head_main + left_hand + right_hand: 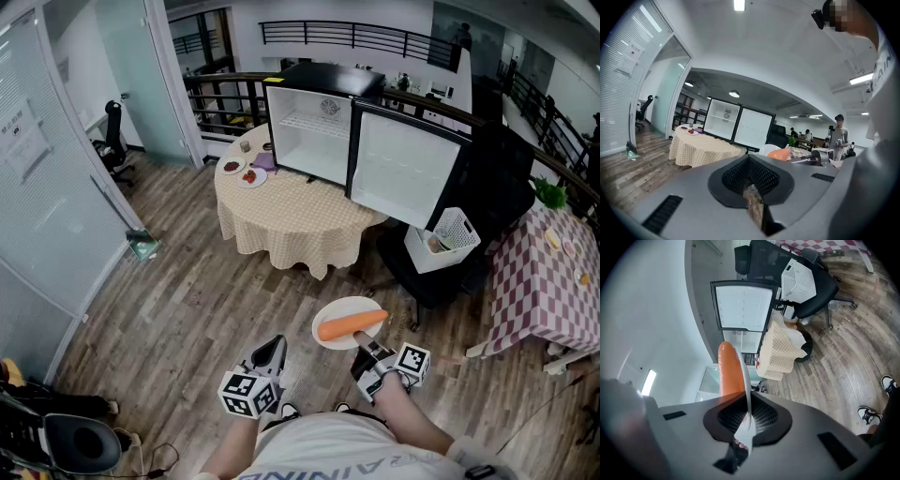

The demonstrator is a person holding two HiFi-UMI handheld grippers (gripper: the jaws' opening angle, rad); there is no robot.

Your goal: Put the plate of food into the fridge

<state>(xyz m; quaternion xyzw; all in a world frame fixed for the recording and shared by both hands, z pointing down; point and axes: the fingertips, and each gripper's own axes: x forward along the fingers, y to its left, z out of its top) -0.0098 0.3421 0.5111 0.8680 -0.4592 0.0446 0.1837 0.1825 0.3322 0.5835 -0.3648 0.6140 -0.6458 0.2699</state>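
Plate (349, 307) with a carrot (352, 324) on it sits pinched by its near rim in the right gripper (367, 354), whose jaws are narrow and clamped on the edge. It hangs in the air over the wood floor (187, 300), well apart from the fridge. The left gripper (272, 352) is just beside it, jaws together, nothing between them. Ahead, the fridge (314, 131) stands on a round table (281, 216) with a checked cloth, its door (403, 169) swung open. Two small dishes (242, 172) sit at the table's left edge.
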